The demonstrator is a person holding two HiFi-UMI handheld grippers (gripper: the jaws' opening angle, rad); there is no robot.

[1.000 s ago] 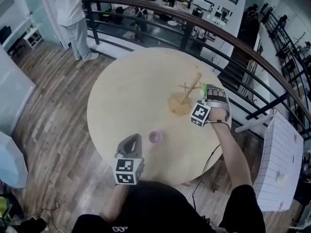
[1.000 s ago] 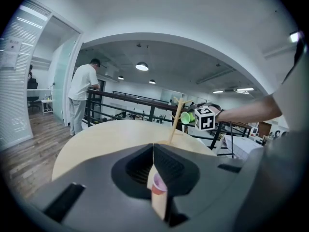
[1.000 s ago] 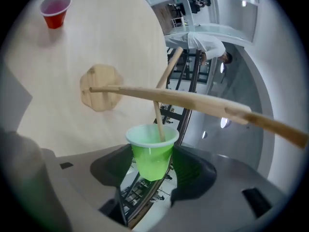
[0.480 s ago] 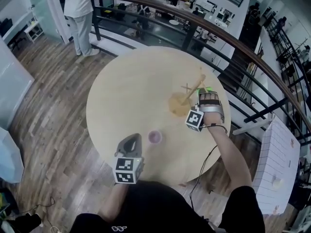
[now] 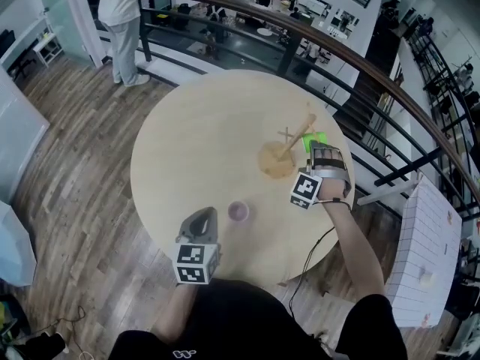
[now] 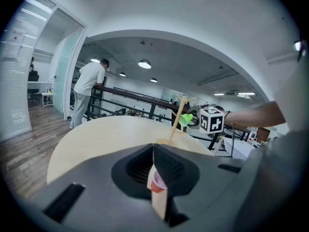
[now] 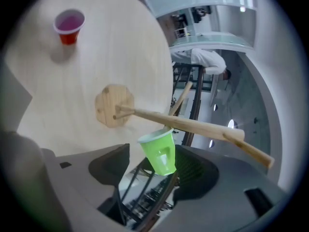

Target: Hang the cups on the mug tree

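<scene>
Fingers (image 7: 200, 170) of the right gripper (image 7: 153, 190), just spreading, flank a lime-green cup (image 7: 159, 153) hung on the mug tree (image 7: 193, 125); left gripper (image 6: 154, 153) clenched.

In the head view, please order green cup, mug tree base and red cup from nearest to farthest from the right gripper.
1. Green cup, between the right gripper's jaws, which have just been opening.
2. Mug tree base, to the left.
3. Red cup, lower left.
</scene>
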